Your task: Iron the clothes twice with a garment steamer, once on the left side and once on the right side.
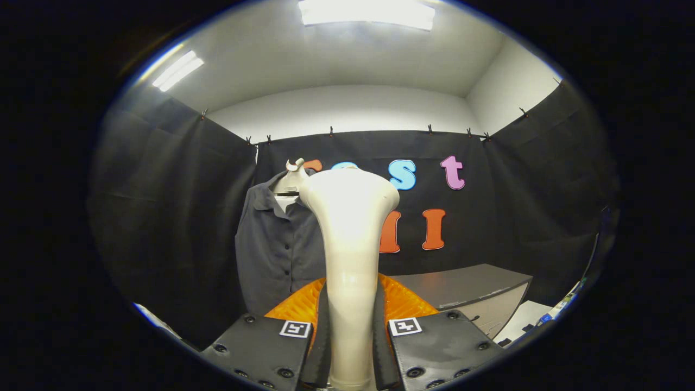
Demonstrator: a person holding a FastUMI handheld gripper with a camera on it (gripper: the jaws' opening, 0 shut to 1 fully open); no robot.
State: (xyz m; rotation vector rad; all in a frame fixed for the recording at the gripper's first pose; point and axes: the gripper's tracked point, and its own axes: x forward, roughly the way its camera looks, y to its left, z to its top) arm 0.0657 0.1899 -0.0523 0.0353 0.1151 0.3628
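A cream garment steamer (pixel 350 255) stands upright between my fingers, its handle clamped from both sides and its wide head rising above them. My gripper (pixel 351 326) is shut on that handle. Beyond the steamer and slightly left hangs a dark grey buttoned shirt (pixel 277 250) on a pale hanger (pixel 293 176) against the black cloth wall. The steamer head covers the shirt's right part. The head stands clear of the fabric, some way in front of it.
A grey table or cabinet top (pixel 467 285) sits beyond the fingers to the right, with a white surface (pixel 524 320) and small items beside it. Black cloth walls close the booth on the left, back and right.
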